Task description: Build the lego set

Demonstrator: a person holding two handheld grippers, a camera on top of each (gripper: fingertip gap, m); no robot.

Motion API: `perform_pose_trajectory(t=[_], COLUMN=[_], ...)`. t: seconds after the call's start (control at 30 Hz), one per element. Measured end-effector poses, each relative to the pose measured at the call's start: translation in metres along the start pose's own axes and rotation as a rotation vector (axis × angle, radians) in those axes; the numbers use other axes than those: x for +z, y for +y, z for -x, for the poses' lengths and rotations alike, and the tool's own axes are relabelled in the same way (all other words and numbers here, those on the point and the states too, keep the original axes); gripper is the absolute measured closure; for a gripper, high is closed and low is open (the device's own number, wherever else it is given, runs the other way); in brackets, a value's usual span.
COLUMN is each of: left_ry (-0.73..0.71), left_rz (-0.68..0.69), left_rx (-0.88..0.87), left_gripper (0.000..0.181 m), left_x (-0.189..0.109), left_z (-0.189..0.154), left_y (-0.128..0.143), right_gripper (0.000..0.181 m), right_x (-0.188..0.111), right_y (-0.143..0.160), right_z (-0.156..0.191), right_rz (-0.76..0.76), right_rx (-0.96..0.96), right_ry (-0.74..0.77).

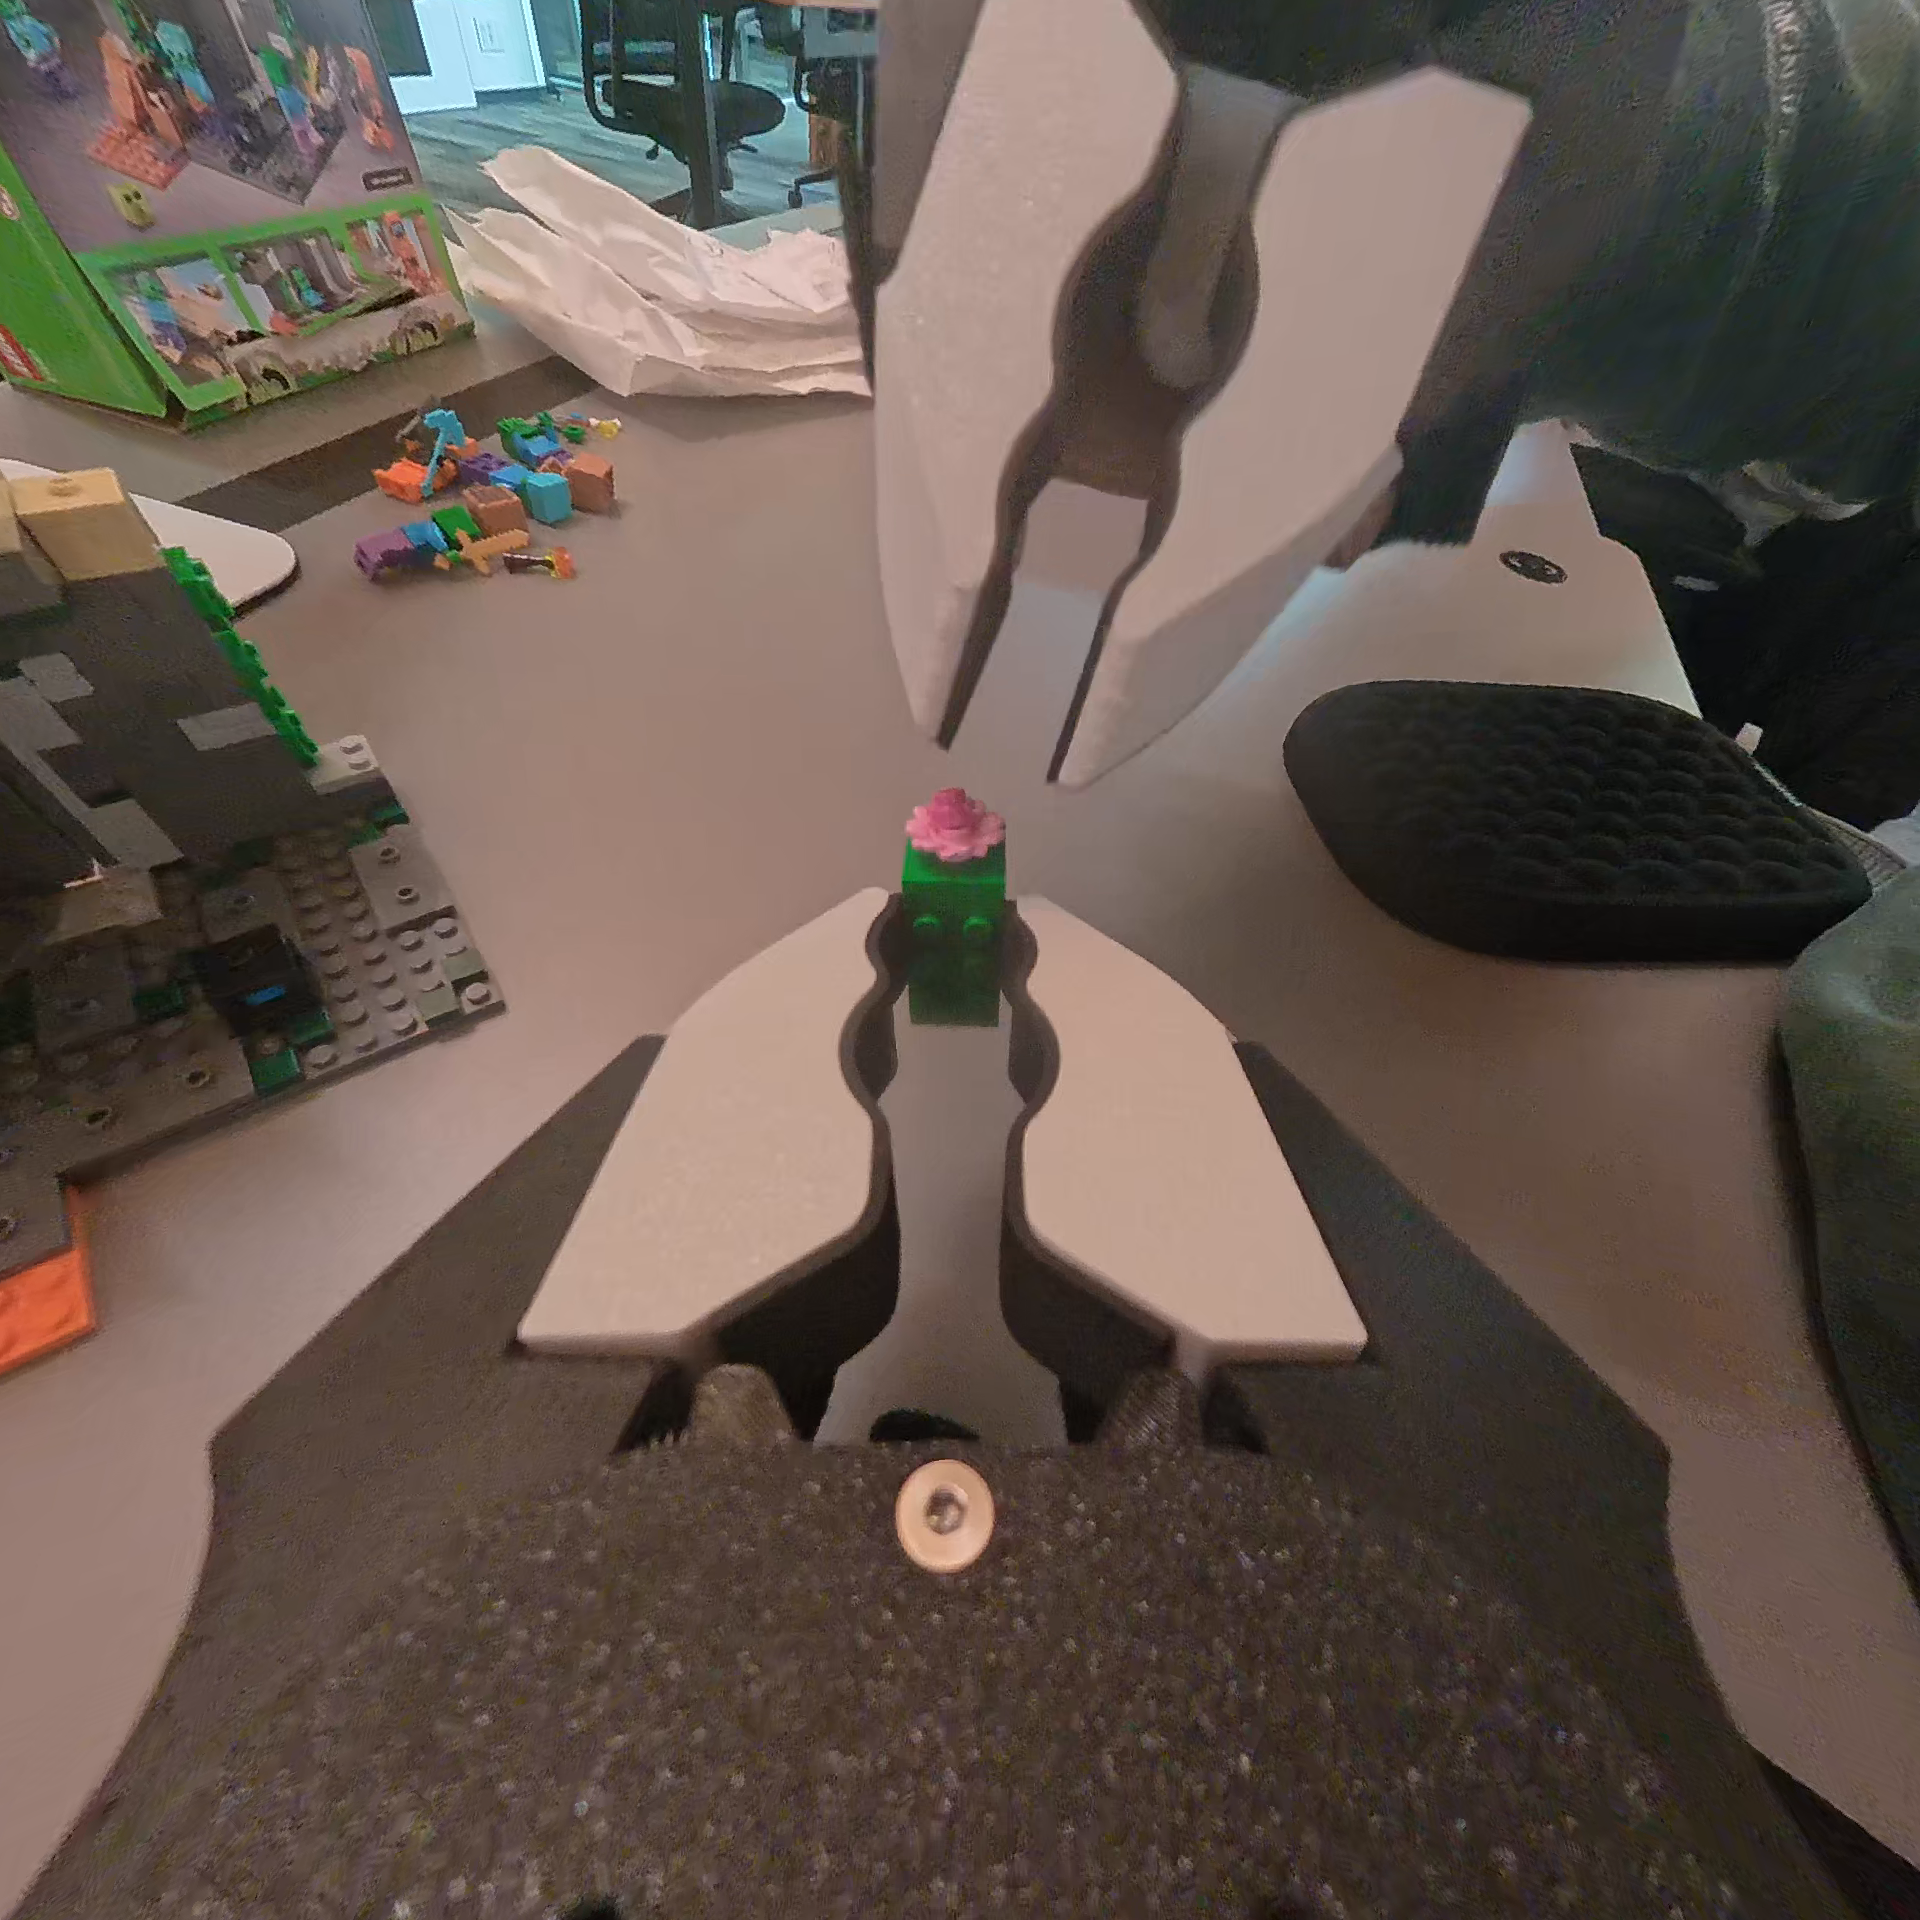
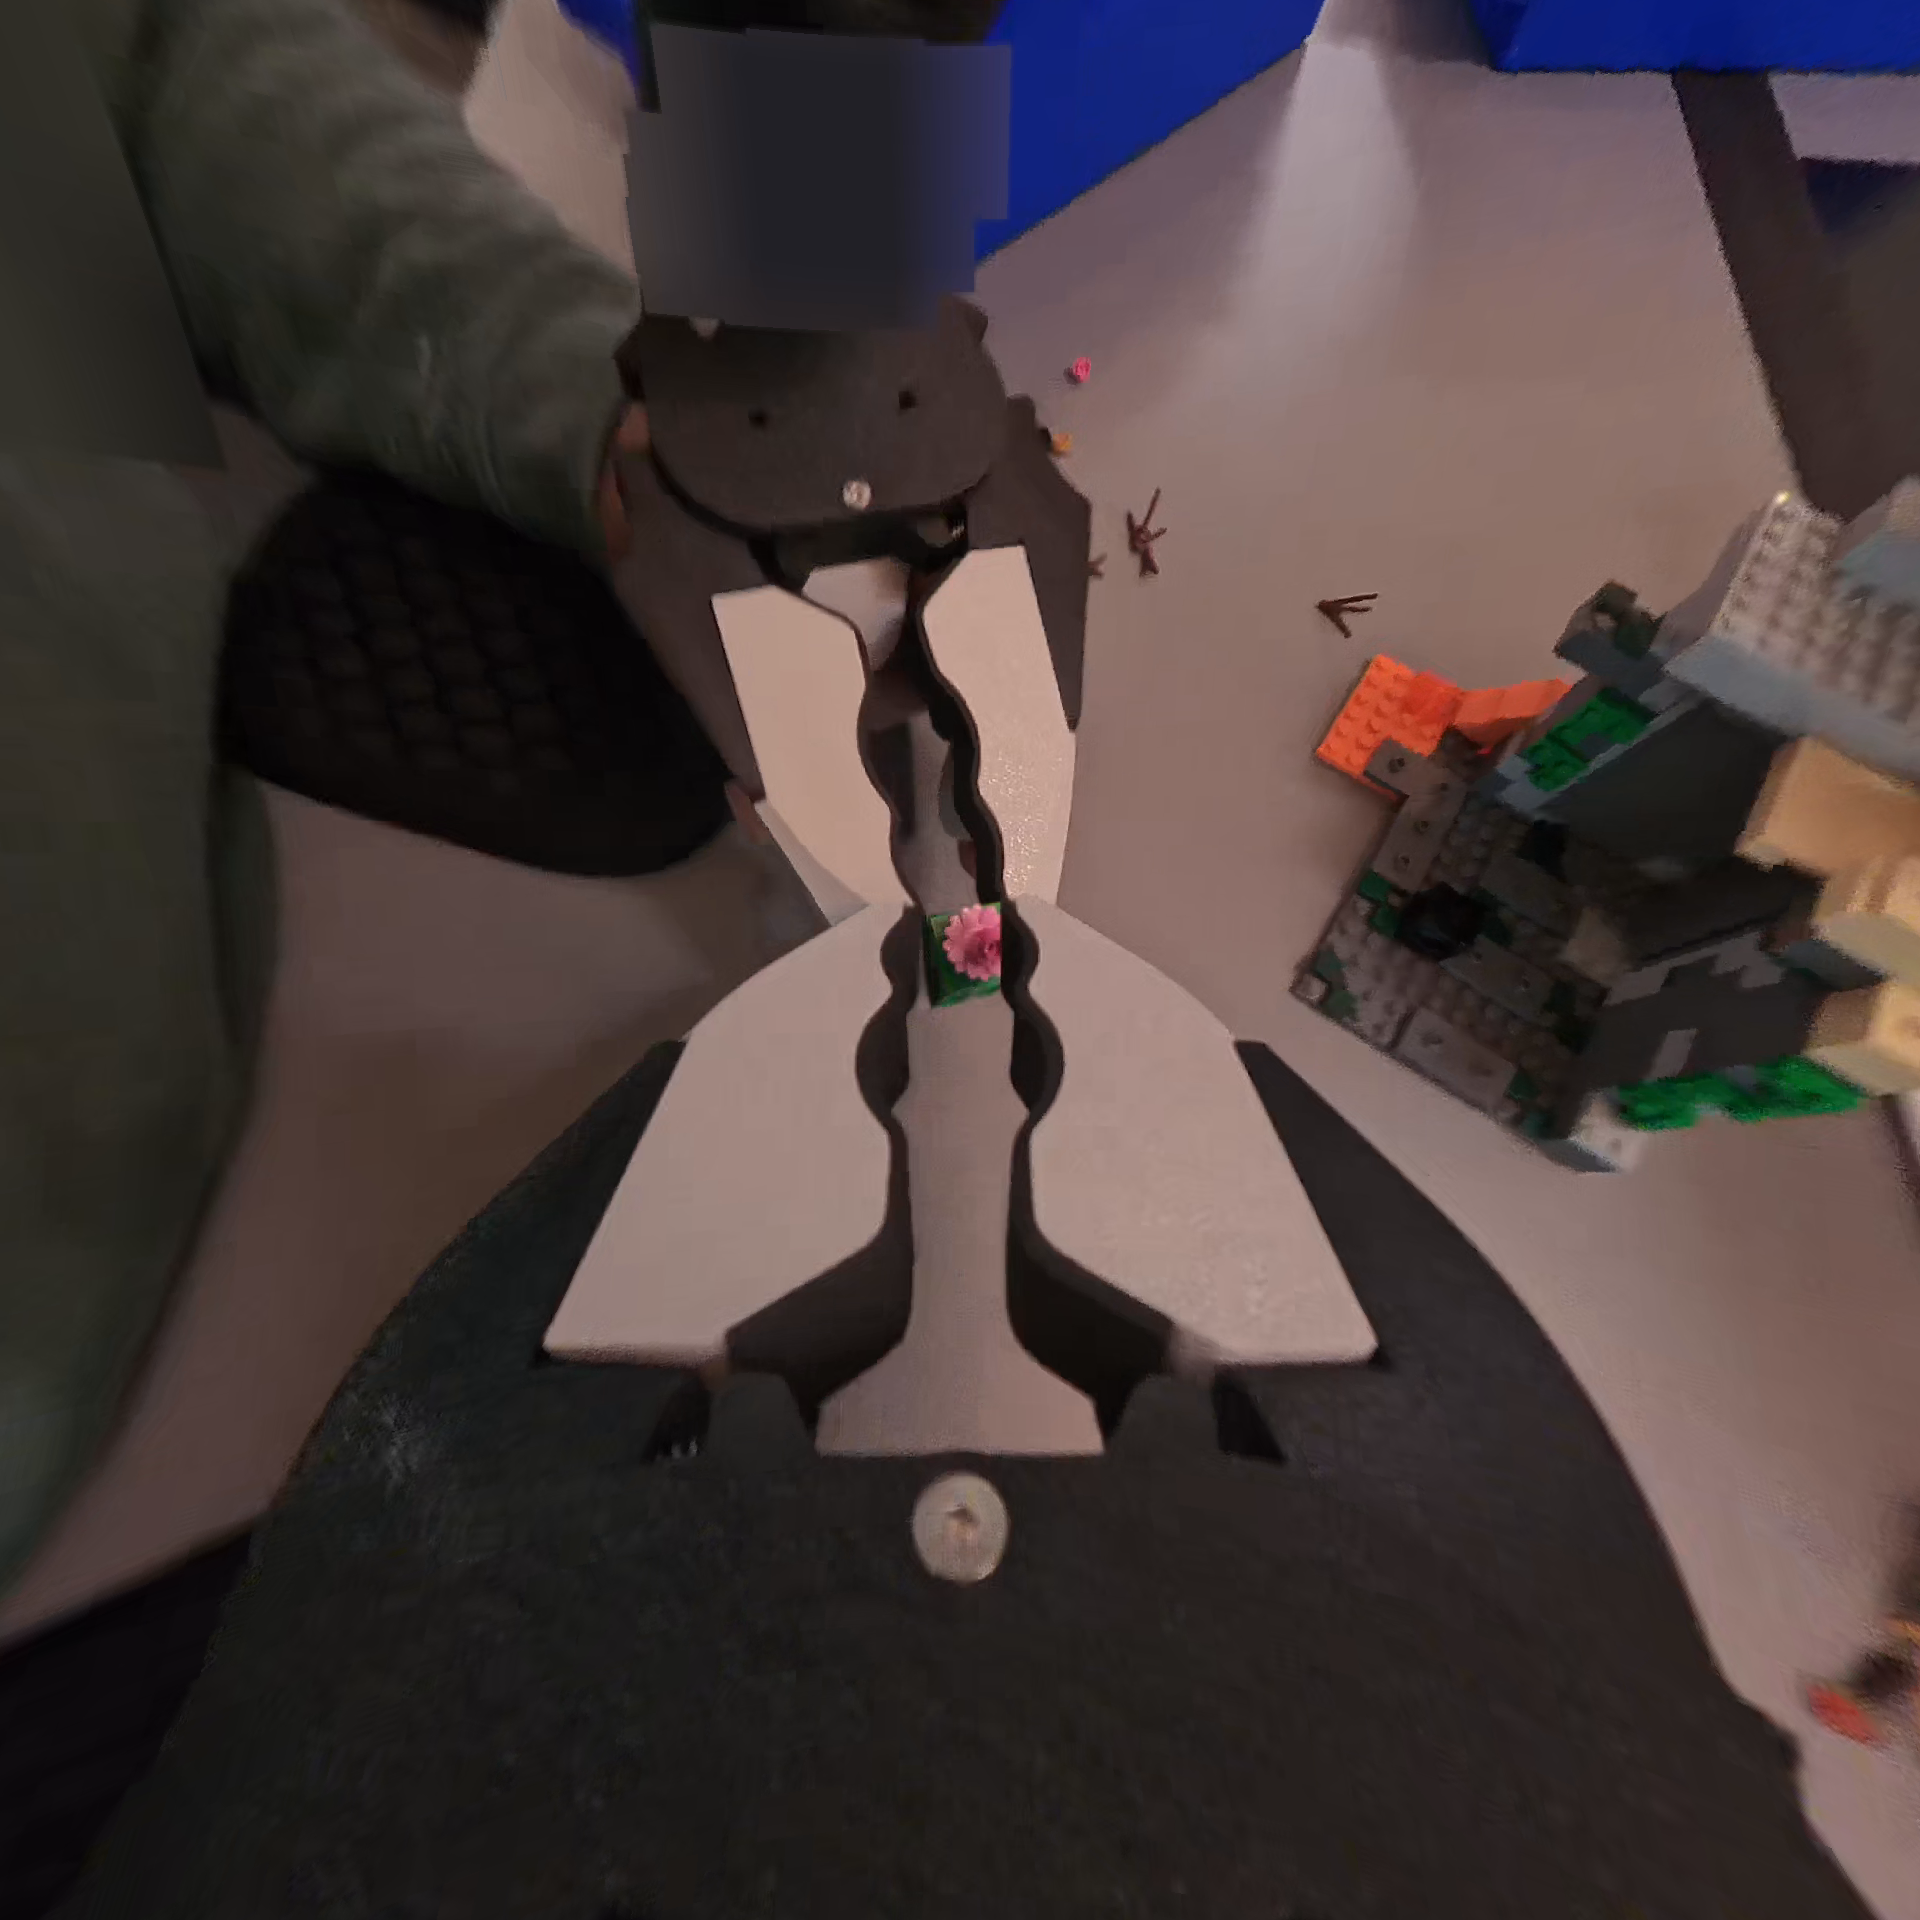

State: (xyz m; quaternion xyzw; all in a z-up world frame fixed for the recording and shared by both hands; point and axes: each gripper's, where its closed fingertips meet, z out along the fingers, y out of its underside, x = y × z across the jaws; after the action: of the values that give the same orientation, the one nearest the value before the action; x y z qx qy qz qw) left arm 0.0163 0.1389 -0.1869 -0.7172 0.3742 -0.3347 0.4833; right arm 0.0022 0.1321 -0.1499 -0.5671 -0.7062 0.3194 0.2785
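Observation:
A green brick (image 1: 954, 940) with a pink flower piece (image 1: 954, 826) on top is clamped upright between the fingertips of my left gripper (image 1: 954, 920), above the grey table. My right gripper (image 1: 1000, 764) comes down from above with its jaws a little apart and empty. Its tips hang just above the flower without touching it. In the right wrist view I look down along my right gripper (image 2: 956, 927) onto the flower (image 2: 975, 940) and brick (image 2: 951, 987), with the left gripper (image 2: 951, 902) beyond them.
The grey, green and orange lego building (image 1: 208, 883) stands to the left, also seen in the right wrist view (image 2: 1610, 883). A pile of loose pieces (image 1: 488, 499), the set box (image 1: 208, 208) and white paper bags (image 1: 665, 301) lie behind. A black padded cushion (image 1: 1558, 821) lies right. Both grippers' tips are close together, under 4 cm apart.

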Motion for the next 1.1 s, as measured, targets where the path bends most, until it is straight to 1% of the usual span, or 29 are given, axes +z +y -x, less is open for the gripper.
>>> perform_pose_trajectory(t=[0.1, 0.17, 0.27, 0.4, 0.47, 0.53, 0.67, 0.87, 1.0, 1.1], left_ry=[0.002, 0.006, 0.009, 0.004, 0.006, 0.007, -0.002, -0.009, -0.013, -0.019], left_rz=[-0.016, -0.036, -0.082, -0.122, -0.142, -0.163, -0.177, -0.180, -0.178, -0.176], left_rx=[0.007, 0.017, 0.041, 0.071, 0.082, 0.103, 0.148, 0.174, 0.196, 0.204], left_gripper=[0.165, 0.164, 0.164, 0.164, 0.164, 0.164, 0.164, 0.164, 0.164, 0.164], left_x=[-0.001, -0.001, -0.004, -0.006, -0.007, -0.009, -0.009, -0.009, -0.009, -0.009], left_z=[-0.001, -0.002, -0.005, -0.008, -0.009, -0.012, -0.015, -0.016, -0.017, -0.017], left_y=[-0.003, -0.006, -0.013, -0.019, -0.022, -0.026, -0.028, -0.029, -0.029, -0.029], right_gripper=[0.166, 0.165, 0.158, 0.136, 0.126, 0.121, 0.117, 0.117, 0.124, 0.126], right_x=[-0.009, -0.012, -0.014, -0.013, -0.009, -0.006, 0.000, 0.006, 0.008, 0.009], right_y=[-0.003, 0.000, 0.006, 0.012, 0.014, 0.010, -0.002, -0.008, -0.005, -0.005], right_z=[-0.003, -0.005, -0.003, -0.005, -0.001, 0.004, 0.013, 0.014, 0.014, 0.017], right_rz=[-0.078, -0.102, -0.186, -0.355, -0.400, -0.448, -0.480, -0.470, -0.467, -0.463], right_rx=[0.137, 0.244, 0.513, 0.861, 0.988, 1.087, 1.130, 1.126, 1.127, 1.110], right_ry=[-0.049, -0.079, -0.214, -0.375, -0.459, -0.554, -0.645, -0.665, -0.677, -0.687])
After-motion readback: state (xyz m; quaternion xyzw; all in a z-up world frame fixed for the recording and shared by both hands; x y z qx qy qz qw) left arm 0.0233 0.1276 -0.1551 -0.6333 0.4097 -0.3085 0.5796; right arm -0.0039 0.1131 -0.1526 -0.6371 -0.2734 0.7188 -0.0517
